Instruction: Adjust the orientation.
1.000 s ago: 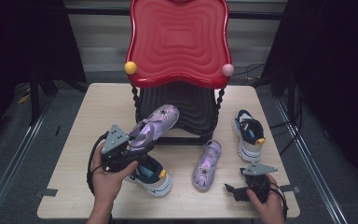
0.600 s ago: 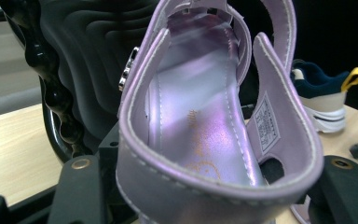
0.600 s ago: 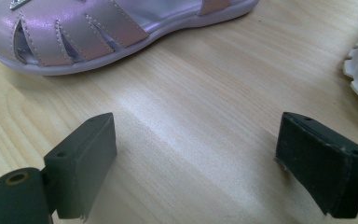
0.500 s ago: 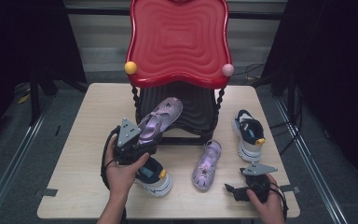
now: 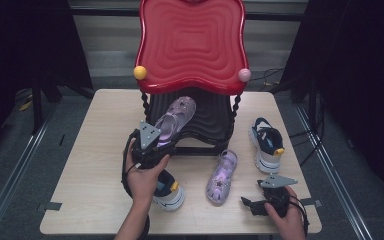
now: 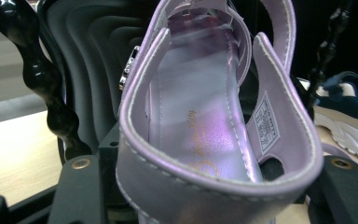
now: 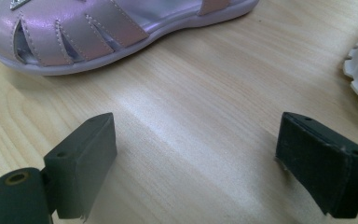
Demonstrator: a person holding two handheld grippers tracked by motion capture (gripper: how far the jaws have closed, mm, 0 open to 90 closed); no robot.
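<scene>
Behind the table stands a red chair; the left gripper clamps the heel of a sandal, whose long axis runs forward from the fingers onto the black seat. The right gripper rests gaping and empty, with the second sandal just ahead, so the left hand is nearer to the seat.

sandal label and insole print, illegible

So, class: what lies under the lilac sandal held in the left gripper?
The lilac sandal in the left gripper is over the black ribbed shelf of the red-topped rack. Whether its sole touches the shelf is hidden.
</scene>
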